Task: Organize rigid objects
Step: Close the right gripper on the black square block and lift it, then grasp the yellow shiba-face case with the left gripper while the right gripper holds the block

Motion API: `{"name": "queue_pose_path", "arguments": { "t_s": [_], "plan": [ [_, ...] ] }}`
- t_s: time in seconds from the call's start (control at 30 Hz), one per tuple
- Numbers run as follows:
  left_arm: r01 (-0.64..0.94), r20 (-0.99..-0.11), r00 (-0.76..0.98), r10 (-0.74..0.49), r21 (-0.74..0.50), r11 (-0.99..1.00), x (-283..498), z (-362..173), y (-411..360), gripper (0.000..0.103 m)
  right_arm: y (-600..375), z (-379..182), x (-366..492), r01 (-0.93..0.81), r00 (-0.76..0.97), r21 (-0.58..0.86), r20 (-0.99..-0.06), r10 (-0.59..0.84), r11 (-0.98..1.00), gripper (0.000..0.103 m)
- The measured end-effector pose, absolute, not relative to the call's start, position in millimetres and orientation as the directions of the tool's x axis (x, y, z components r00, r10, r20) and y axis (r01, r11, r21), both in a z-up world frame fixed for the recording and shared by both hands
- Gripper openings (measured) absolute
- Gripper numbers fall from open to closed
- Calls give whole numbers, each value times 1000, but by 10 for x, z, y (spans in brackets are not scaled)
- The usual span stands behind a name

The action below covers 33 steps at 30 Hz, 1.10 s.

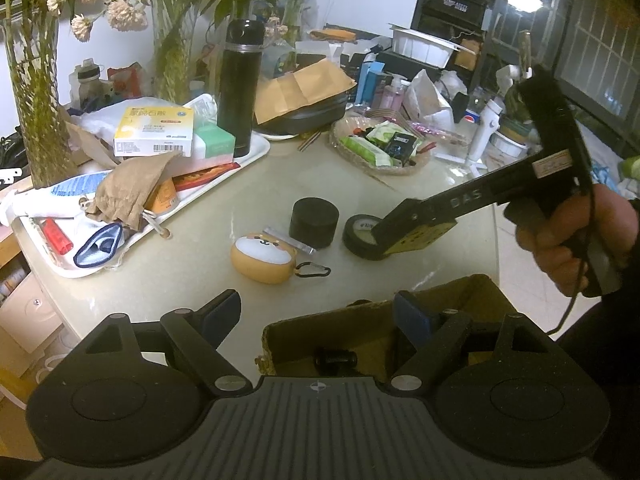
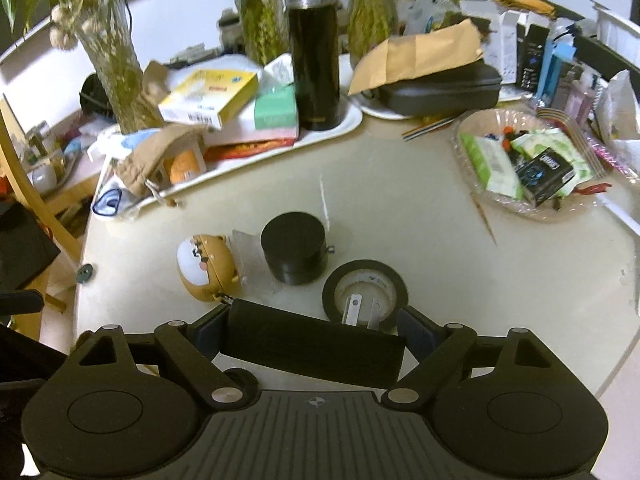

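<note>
Your right tool gripped a black power adapter across its length, both pads pressed on its ends, the metal prongs jutting forward over the black tape roll. It hung above the desk, clear of the surface. Your left tool stood wide and held nothing; its right finger reached inside the cardboard box, its left one outside. A small black item lay in that box. On the desk the black round case, the shiba-faced pouch and the tape roll sat near each other.
</note>
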<state>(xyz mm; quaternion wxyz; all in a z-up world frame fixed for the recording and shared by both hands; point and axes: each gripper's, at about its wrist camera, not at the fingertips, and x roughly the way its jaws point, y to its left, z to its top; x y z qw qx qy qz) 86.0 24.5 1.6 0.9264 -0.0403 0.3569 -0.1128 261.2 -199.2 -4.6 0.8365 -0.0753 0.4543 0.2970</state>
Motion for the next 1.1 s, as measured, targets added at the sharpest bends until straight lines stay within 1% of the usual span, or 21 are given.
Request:
{"name": "queue_pose_path", "arguments": {
  "t_s": [0.1, 0.27, 0.53, 0.77, 1.1],
  "plan": [
    [180, -649, 719, -247, -170, 969, 866, 29, 256, 84, -2074, 15, 2567, -558, 426, 152, -791, 439, 816, 90],
    [155, -648, 726, -230, -171, 973, 902, 49, 285, 84, -2245, 82, 2489, -537, 448, 176, -769, 456, 825, 90],
    [120, -670, 726, -155, -99, 988, 1082, 82, 321, 84, -2457, 112, 2351, -506, 469, 206, -750, 468, 838, 90],
    [198, -673, 724, -152, -8, 980, 1308, 84, 269, 84, -2632, 141, 2232, -483, 485, 228, -734, 475, 845, 90],
    [284, -729, 659, -183, 15, 959, 1759, -101, 310, 84, -2727, 199, 2134, -478, 496, 248, -715, 492, 842, 90]
  ]
}}
